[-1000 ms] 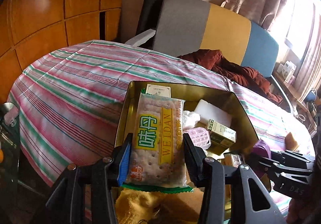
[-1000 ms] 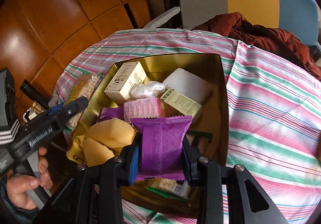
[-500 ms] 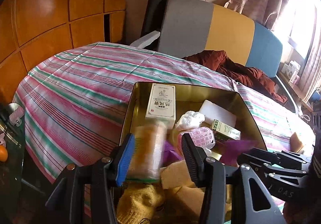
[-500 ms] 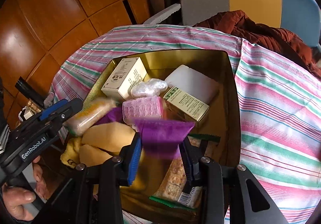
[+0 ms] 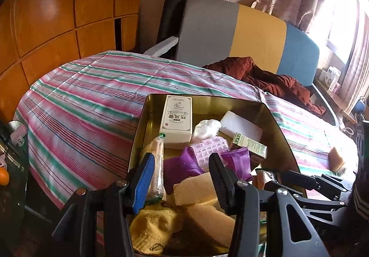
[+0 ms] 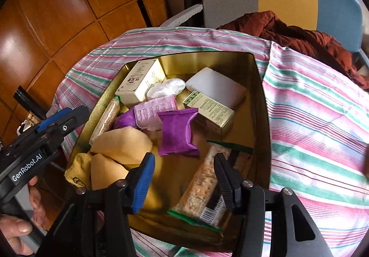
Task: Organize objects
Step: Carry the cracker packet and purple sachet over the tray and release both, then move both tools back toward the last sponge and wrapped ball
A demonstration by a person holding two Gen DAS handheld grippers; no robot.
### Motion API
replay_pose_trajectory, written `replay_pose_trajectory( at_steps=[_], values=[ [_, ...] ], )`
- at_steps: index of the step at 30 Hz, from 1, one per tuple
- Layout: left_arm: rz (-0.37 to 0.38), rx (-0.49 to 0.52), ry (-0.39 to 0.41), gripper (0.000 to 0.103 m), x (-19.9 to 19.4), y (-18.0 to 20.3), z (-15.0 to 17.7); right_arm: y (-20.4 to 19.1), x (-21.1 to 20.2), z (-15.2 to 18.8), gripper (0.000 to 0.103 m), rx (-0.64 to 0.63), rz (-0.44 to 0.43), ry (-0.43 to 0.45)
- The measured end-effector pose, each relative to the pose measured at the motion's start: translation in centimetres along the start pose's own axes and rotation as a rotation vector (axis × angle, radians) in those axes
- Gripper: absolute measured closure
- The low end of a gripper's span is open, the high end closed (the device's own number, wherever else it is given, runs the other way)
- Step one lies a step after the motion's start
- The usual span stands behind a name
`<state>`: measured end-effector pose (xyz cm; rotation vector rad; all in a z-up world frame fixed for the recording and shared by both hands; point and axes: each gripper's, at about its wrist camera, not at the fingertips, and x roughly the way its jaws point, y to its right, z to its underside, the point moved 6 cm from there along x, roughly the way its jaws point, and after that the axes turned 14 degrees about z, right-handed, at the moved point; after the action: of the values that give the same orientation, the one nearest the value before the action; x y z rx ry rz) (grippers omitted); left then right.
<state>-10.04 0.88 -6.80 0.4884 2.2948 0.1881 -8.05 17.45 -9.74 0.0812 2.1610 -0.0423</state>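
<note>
A gold tin (image 5: 207, 101) stands on the striped tablecloth, packed with small goods. My left gripper (image 5: 182, 178) hovers open over its near end, nothing between the pads. A cracker pack (image 5: 158, 164) leans on edge against the tin's left wall. In the right wrist view my right gripper (image 6: 184, 179) hangs above the tin (image 6: 263, 118) with its jaws opening and nothing between them. The purple packet (image 6: 177, 132) lies loose on the pile just beyond its fingertips. A second cracker pack (image 6: 203, 185) lies on the tin floor below. The left gripper (image 6: 46, 132) shows at the left, in a person's hand.
The tin also holds a white carton (image 5: 177, 118), a white block (image 6: 214, 88), a green-printed box (image 6: 209, 111), a pink case (image 6: 156, 109), yellow sponges (image 6: 122, 144) and a yellow cloth (image 5: 152, 229). A sponge (image 5: 336, 159) sits on the cloth at right. A chair with a red-brown garment (image 5: 272, 79) stands behind.
The left gripper let go of the cracker pack, which dropped against the tin's left wall. The right gripper opened and the purple packet fell onto the pile in the tin.
</note>
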Motion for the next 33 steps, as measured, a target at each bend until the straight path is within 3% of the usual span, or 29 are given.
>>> replay_pose_trajectory(
  at_steps=[4,15,18,33],
  values=[
    [0.006,0.006,0.017,0.054,-0.7,0.6,0.1,0.6,-1.1,0.0,0.035,0.003,0.039,0.040],
    [0.029,0.046,0.011,0.054,-1.5,3.2,1.2,2.0,-4.0,0.9,0.020,-0.002,0.155,0.144],
    [0.035,0.069,0.008,0.054,-1.5,4.1,1.3,2.8,-4.5,1.3,0.012,0.008,0.179,0.159],
    [0.112,0.182,-0.057,0.054,0.4,9.4,2.8,10.8,-5.2,3.5,0.009,0.161,0.257,0.127]
  ],
)
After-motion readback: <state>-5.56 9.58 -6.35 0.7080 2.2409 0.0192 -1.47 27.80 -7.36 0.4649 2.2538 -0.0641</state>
